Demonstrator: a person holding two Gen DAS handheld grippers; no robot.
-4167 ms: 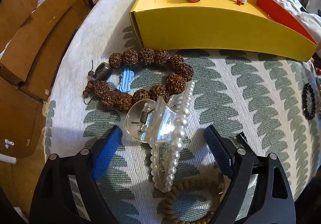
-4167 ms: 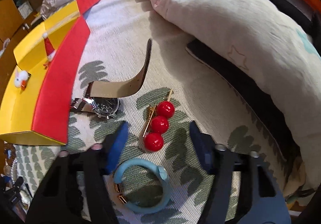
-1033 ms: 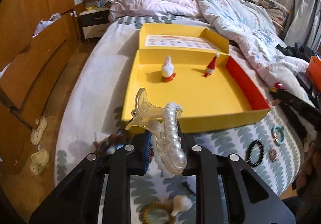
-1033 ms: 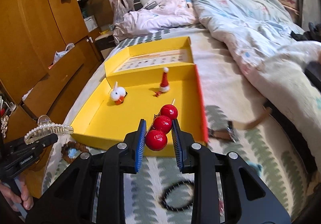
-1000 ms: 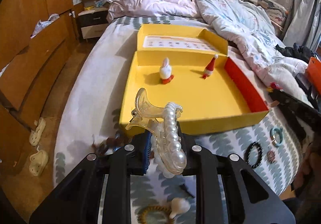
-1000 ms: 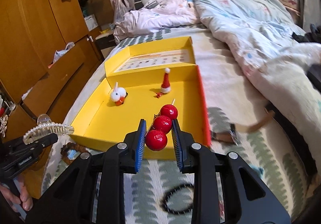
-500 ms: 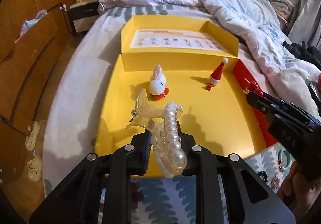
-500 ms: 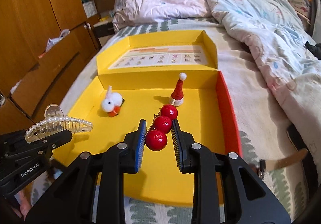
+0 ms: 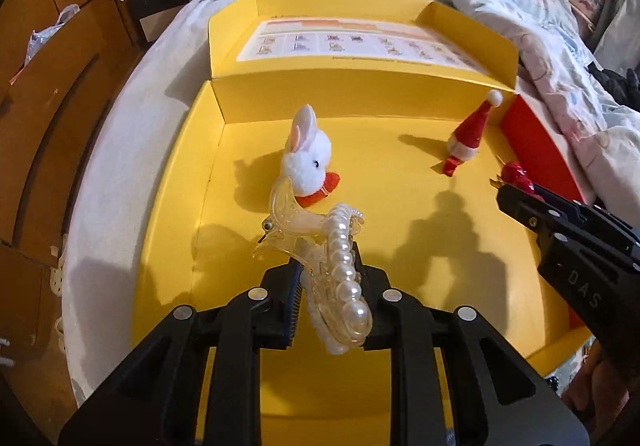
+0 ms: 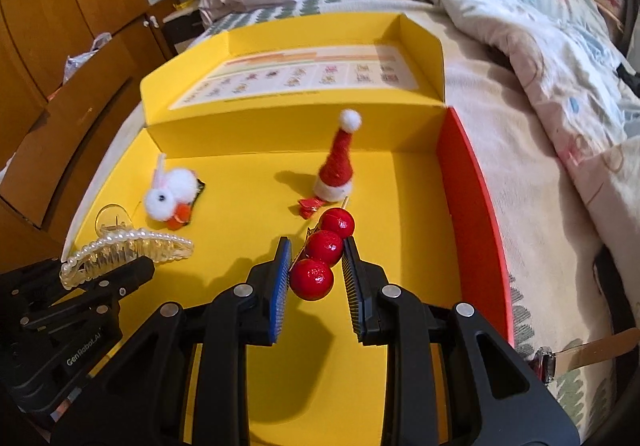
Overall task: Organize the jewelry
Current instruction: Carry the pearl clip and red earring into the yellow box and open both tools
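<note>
Above the yellow box (image 10: 460, 174), left gripper (image 9: 326, 282) clamps pearl claw clip (image 9: 340, 266); right gripper (image 10: 316, 274) pinches red-ball hairpin (image 10: 324, 246).

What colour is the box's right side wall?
Red; the right side wall of the yellow box shows best in the right wrist view.

My right gripper (image 10: 316, 274) clamps the red ball hairpin (image 10: 323, 246) over the yellow box (image 10: 400, 206); my left gripper (image 10: 120, 266) grips the pearl claw clip (image 10: 124, 250) at left.
</note>
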